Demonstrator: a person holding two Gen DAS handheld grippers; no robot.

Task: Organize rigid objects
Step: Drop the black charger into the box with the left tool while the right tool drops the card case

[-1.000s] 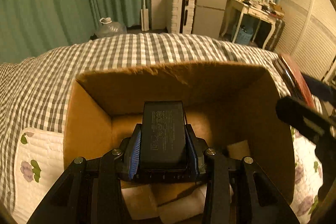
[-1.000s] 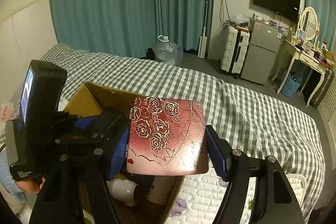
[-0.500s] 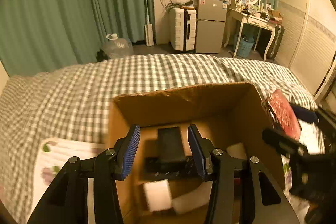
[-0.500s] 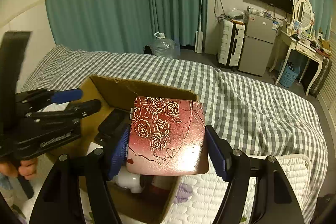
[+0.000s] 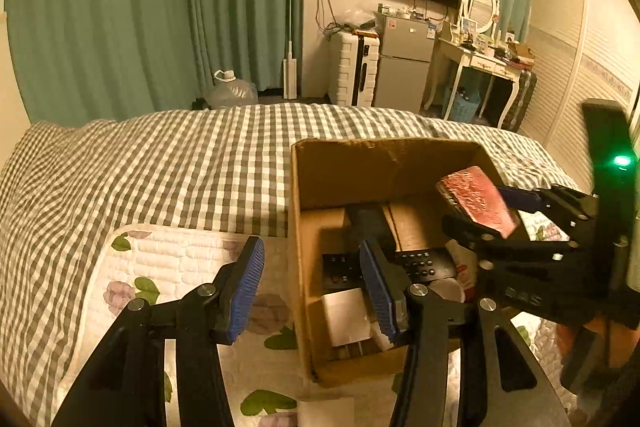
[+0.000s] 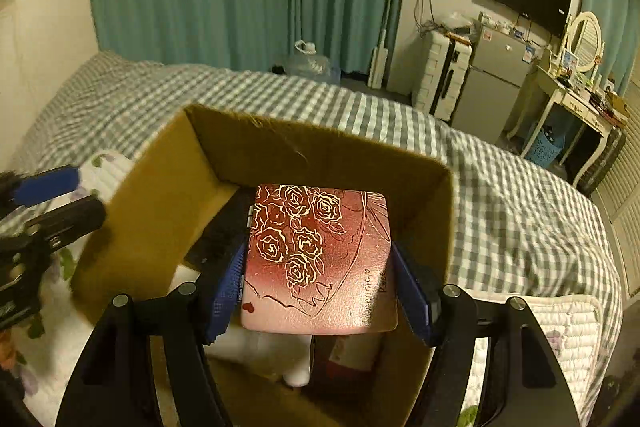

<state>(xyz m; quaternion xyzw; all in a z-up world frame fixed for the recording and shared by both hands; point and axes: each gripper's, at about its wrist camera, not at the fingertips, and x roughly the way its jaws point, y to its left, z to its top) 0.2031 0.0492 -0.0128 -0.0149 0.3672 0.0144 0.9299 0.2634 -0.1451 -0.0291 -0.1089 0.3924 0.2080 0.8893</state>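
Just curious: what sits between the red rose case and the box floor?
In the right wrist view, a white object lies under the rose case inside the cardboard box.

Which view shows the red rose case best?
Right wrist: the red rose case fills the centre between the right gripper pads, pattern clear, over the cardboard box. Left wrist shows it small, tilted and partly hidden.
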